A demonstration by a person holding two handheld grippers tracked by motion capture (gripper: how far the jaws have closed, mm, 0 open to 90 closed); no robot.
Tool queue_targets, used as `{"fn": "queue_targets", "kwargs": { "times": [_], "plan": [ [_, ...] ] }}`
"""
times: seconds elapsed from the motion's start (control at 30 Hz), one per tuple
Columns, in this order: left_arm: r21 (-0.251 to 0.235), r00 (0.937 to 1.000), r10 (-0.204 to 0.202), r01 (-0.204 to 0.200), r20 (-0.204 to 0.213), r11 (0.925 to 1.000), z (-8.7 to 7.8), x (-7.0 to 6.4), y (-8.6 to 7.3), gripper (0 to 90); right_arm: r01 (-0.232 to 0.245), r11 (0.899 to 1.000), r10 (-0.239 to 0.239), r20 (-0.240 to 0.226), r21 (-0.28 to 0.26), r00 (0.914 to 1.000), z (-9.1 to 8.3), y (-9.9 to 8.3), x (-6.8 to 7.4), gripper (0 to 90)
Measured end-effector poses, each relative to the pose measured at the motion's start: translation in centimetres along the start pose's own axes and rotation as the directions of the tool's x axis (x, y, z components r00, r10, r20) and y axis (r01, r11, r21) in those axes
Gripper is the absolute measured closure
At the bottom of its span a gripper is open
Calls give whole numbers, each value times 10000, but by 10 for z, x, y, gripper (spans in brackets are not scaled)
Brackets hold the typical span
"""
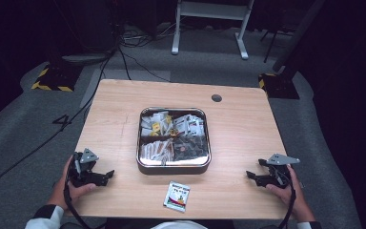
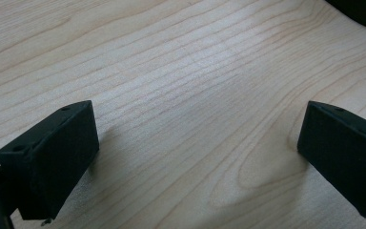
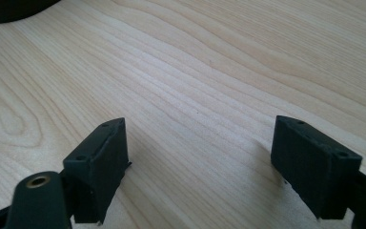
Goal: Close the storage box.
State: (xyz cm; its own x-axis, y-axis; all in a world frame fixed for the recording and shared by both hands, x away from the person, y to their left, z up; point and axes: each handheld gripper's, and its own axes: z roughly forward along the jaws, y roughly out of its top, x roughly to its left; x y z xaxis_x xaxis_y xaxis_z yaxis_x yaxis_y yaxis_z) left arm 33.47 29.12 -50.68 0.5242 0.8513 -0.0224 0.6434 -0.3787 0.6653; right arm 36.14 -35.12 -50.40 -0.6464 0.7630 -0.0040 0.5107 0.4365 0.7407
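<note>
A small white packet (image 1: 177, 195) lies flat on the wooden table (image 1: 248, 129), close to the near edge. It has green, red and yellow print on it, but the words are too small to read. Its long side runs from the near edge toward the tray, tipped a little to one side.

Just past the packet sits a shiny square metal tray (image 1: 173, 165) in the middle of the table. Walls split the tray into parts. The parts hold many small packets (image 1: 190, 125). Some are white, some have yellow on them, and the ones at the front left look thin and see-through. No writing on them can be read.

The left gripper (image 1: 104, 177) rests near the left front corner of the table, held by a hand (image 1: 71, 188). In the left gripper view its jaws are wide apart with bare wood between them. The right gripper (image 1: 252, 177) rests near the right front corner, held by the other hand (image 1: 286, 193). Its jaws are wide apart too, with nothing in them.

Both grippers are well apart from the packet and the tray.
</note>
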Motion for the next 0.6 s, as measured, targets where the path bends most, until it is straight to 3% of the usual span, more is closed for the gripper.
{"fn": "queue_targets", "kwargs": {
  "times": [0.6],
  "plan": [
    [33,10000,22,-22,29,10000,0,0,0,2,-119,9999,119,172,0,9998,1,0,1,204]
  ]
}}
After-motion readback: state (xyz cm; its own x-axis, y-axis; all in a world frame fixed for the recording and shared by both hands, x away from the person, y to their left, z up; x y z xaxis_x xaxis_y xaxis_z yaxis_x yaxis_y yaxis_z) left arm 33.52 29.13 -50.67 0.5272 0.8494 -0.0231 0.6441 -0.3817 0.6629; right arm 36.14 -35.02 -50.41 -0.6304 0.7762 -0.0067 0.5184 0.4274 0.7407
